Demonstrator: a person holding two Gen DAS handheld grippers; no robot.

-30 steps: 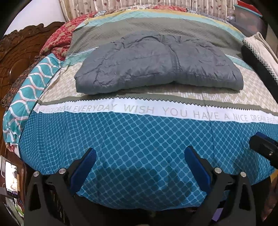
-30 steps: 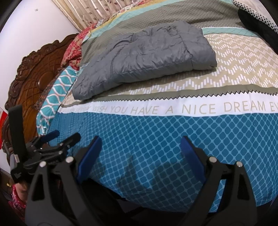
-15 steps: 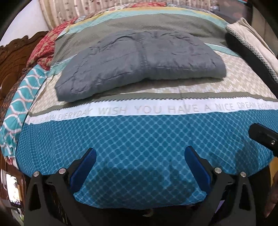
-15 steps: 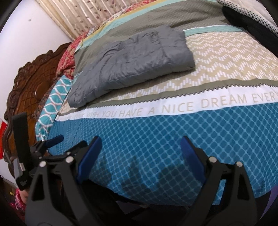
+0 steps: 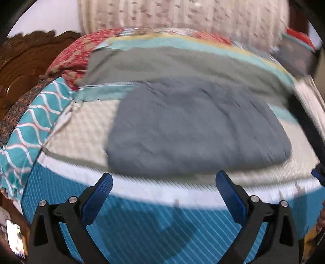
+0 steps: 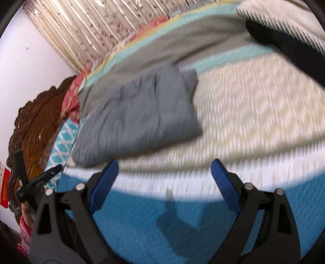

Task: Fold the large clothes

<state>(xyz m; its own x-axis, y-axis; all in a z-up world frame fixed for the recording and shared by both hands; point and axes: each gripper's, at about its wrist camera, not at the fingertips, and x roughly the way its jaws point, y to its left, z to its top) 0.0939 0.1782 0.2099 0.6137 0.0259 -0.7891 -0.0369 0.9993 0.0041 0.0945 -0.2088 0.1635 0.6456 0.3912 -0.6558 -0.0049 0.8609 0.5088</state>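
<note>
A grey quilted jacket [image 5: 195, 126] lies folded on the bed, filling the middle of the blurred left wrist view. My left gripper [image 5: 165, 182] is open just short of its near edge, blue pads wide apart with nothing between them. In the right wrist view the same jacket [image 6: 140, 113] sits to the upper left. My right gripper [image 6: 164, 170] hangs open over the white band of the bedspread [image 6: 254, 121], to the right of the jacket's near corner. The left gripper's black tip [image 6: 43, 176] shows at the far left of that view.
A carved wooden headboard [image 5: 24, 67] and patterned pillows [image 5: 38, 115] stand at the left. Black and cream folded cloth [image 6: 288, 38] lies at the bed's right side. A curtain [image 5: 182, 14] hangs behind the bed. A person's hand [image 6: 26, 211] holds the left gripper.
Both grippers have moved forward over the bed toward the jacket, which now looks much larger and closer. Both views are motion-blurred. The jaws stay wide apart.
</note>
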